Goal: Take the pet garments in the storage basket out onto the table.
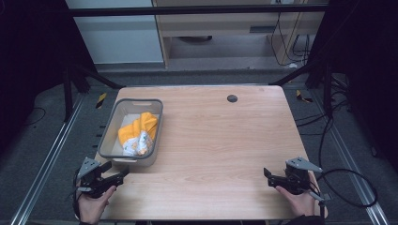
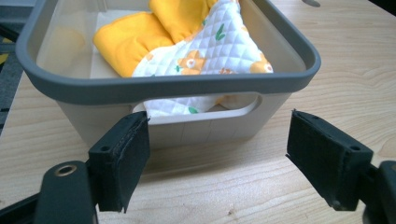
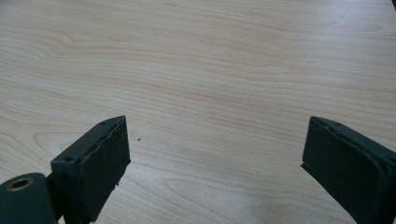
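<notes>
grey bin (image 1: 106, 140), yellow floral quilted cloth (image 1: 137, 134), pale wood table (image 1: 220, 140)

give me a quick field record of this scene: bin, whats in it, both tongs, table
bin: grey plastic bin with handle cutouts, at the left side of the table
contents: yellow and white quilted cloth with an orange flower print, bunched inside the bin
left tongs: left tongs open, nothing between the jaws, pointed at the bin's near wall, not touching it
right tongs: right tongs open, empty, over bare wood near the right front edge
table: light wooden table, small dark round disc near its far edge
</notes>
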### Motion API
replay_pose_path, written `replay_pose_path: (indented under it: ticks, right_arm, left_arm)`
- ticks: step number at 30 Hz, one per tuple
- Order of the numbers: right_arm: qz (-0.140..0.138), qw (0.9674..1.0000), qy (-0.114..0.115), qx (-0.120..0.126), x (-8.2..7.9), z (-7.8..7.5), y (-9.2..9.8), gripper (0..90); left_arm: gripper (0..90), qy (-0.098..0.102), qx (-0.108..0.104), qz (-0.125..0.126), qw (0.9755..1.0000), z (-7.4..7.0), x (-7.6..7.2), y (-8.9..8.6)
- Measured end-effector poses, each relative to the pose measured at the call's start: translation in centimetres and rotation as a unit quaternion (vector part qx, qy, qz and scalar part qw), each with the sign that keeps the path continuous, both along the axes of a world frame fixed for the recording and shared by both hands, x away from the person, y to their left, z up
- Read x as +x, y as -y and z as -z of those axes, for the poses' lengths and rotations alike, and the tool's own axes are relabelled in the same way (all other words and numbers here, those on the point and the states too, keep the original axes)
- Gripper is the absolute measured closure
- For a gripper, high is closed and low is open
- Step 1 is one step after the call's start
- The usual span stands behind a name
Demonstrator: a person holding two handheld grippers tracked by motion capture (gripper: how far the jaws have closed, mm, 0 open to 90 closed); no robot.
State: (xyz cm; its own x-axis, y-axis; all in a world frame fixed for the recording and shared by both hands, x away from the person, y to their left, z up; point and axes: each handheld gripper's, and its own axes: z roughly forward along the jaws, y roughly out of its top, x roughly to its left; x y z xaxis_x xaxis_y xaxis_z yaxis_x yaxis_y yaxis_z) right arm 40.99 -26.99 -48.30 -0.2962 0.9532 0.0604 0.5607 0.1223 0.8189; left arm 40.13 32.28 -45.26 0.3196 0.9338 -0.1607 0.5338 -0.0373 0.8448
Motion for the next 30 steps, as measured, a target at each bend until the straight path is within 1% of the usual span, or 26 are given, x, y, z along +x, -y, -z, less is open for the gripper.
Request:
replay_pose_path:
  ticks: [2, 4, 6, 7, 8, 10, 11, 14, 16, 17, 19, 22, 25, 28, 30]
  right_arm:
    - [-0.002, 1.0000, -0.002, 0.002, 0.0, 0.0, -0.1, 7.9]
    - [-0.003, 1.0000, -0.001, -0.003, 0.1, 0.0, -0.1, 8.0]
    - [-0.003, 1.0000, -0.001, -0.002, 0.1, 0.0, -0.1, 8.1]
    - [-0.005, 1.0000, 0.000, -0.003, 0.0, 0.0, -0.1, 8.5]
    - [-0.005, 1.0000, -0.002, 0.002, 0.0, 0.0, -0.2, 8.6]
    - [-0.005, 1.0000, -0.002, 0.002, 0.0, -0.1, -0.2, 8.6]
    - [-0.006, 1.0000, 0.000, -0.003, 0.0, 0.0, -0.2, 8.6]
    - [-0.006, 1.0000, 0.001, -0.005, 0.1, 0.0, -0.2, 8.9]
    - [-0.006, 1.0000, 0.002, -0.006, 0.0, 0.0, -0.2, 9.0]
    - [-0.005, 1.0000, 0.000, -0.001, 0.0, -0.1, -0.2, 9.0]
    - [-0.005, 1.0000, 0.003, -0.006, 0.0, 0.0, -0.2, 9.0]
    - [-0.005, 1.0000, 0.002, -0.007, 0.0, 0.0, -0.2, 9.1]
    - [-0.004, 1.0000, 0.005, -0.008, 0.1, 0.0, -0.2, 9.1]
    - [-0.003, 1.0000, 0.004, -0.007, 0.1, 0.1, -0.1, 9.5]
    - [-0.003, 1.0000, 0.004, -0.007, 0.1, 0.1, -0.2, 9.9]
  left_arm:
    - [21.0, 0.001, 0.000, 0.001, 1.0000, -0.2, 0.0, 0.0]
    - [21.0, 0.009, 0.002, 0.004, 0.9999, -0.8, 0.0, 0.0]
    - [21.0, 0.013, 0.001, 0.004, 0.9999, -1.0, -0.1, 0.0]
    - [21.0, 0.016, -0.001, 0.004, 0.9999, -1.3, -0.2, 0.0]
    - [21.0, 0.018, -0.003, 0.005, 0.9998, -1.5, -0.3, 0.0]
    - [21.0, 0.021, -0.005, 0.008, 0.9997, -1.7, -0.4, 0.0]
    - [21.0, 0.022, -0.007, 0.009, 0.9997, -1.8, -0.4, 0.0]
    - [21.0, 0.024, -0.011, 0.011, 0.9996, -2.3, -0.4, 0.0]
    - [21.0, 0.027, -0.010, 0.013, 0.9995, -2.6, -0.4, 0.1]
    - [21.0, 0.028, -0.011, 0.014, 0.9995, -2.7, -0.4, 0.1]
    - [21.0, 0.030, -0.007, 0.017, 0.9994, -3.0, -0.3, 0.2]
    - [21.0, 0.035, -0.005, 0.020, 0.9992, -3.5, -0.2, 0.3]
    - [20.9, 0.037, -0.009, 0.023, 0.9990, -4.0, -0.1, 0.3]
    - [20.8, 0.042, -0.003, 0.023, 0.9989, -4.4, -0.1, 0.5]
    - [20.7, 0.043, -0.004, 0.025, 0.9988, -4.7, 0.0, 0.6]
